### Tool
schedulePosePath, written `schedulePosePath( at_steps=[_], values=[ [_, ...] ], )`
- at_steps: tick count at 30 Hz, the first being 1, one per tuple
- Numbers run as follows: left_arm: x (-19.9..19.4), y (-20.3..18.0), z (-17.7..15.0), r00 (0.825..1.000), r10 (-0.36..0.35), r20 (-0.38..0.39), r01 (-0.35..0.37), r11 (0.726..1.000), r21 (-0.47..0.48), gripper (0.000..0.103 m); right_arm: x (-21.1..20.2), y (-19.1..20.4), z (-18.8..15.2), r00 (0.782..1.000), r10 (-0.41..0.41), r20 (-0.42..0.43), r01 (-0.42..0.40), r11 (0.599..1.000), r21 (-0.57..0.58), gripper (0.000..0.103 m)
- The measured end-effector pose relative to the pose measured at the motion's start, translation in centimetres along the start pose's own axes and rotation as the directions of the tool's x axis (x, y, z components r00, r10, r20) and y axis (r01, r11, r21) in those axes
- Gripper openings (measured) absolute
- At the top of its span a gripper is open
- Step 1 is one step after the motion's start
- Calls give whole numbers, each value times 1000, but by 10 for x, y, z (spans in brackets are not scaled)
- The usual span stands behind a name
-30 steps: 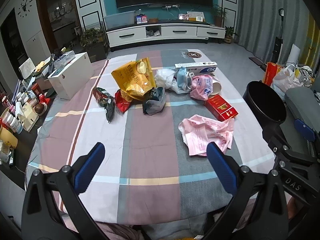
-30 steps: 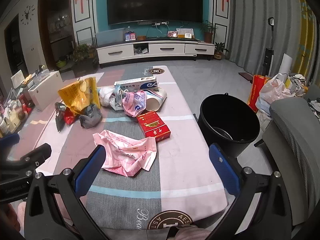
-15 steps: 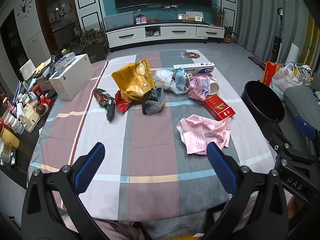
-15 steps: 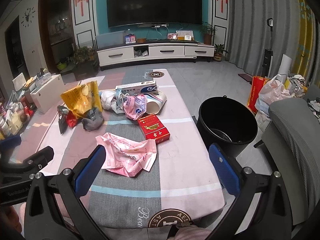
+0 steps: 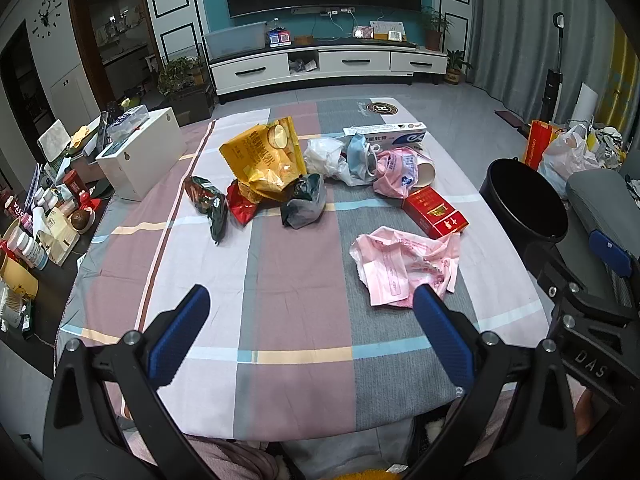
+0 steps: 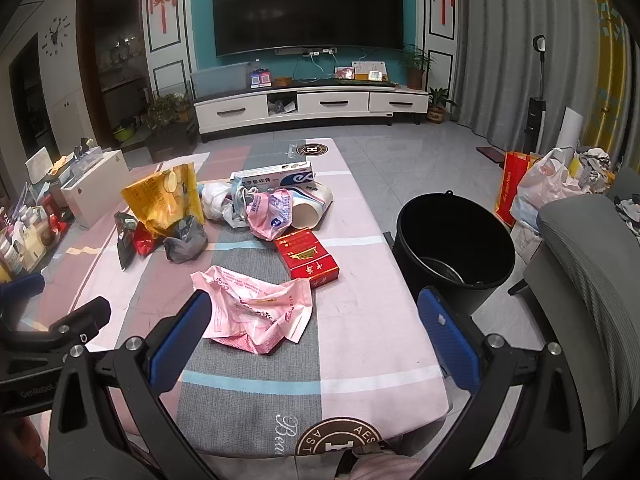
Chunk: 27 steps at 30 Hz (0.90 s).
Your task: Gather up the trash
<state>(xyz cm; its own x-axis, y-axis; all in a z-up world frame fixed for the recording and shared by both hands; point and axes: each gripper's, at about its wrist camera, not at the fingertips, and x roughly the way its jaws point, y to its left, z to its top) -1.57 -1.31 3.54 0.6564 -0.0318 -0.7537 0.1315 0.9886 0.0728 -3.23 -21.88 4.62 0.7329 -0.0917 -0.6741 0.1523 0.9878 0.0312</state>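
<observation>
Collection not yet begun, by my reading: both tools held back over the near edge of the cloth-covered table (image 5: 296, 280), nothing in either. Left gripper (image 5: 308, 332) spread wide, empty; right gripper (image 6: 316, 336) likewise wide and empty. Trash all on the table: crumpled pink plastic bag (image 6: 256, 312) nearest, lying between the right gripper's blue pads in that view though not touched; flat red cardboard carton (image 6: 306, 258) just beyond it; further back a heap of yellow crisp packet (image 5: 264, 160), dark green foil wrapper (image 5: 208, 204), small red wrapper (image 5: 240, 206), grey-green knotted bag (image 5: 304, 200), white crumpled plastic (image 5: 324, 156), pink printed bag (image 5: 394, 168) and long white-and-blue box (image 5: 384, 134). Round black plastic bin (image 6: 454, 240) stands on the floor beside the table's right edge, open, well apart from the heap. Likely next move: right gripper advances and lowers onto the pink bag, pinches a raised fold, carries it right over the bin rim. Writing: "DAS" on the right tool's body in the left view; "GenRobot" partly legible on the left tool; "AES" on the cloth's round emblem. Carton and box print too small to read.
</observation>
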Motion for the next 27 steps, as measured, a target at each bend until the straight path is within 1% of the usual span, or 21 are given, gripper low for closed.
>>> schedulePosePath(
  at_steps=[27],
  values=[
    [4, 1, -2, 1000, 9, -9, -9, 1000, 6, 101, 1, -3, -3, 1000, -5, -5, 5, 1000, 2, 100]
  ],
)
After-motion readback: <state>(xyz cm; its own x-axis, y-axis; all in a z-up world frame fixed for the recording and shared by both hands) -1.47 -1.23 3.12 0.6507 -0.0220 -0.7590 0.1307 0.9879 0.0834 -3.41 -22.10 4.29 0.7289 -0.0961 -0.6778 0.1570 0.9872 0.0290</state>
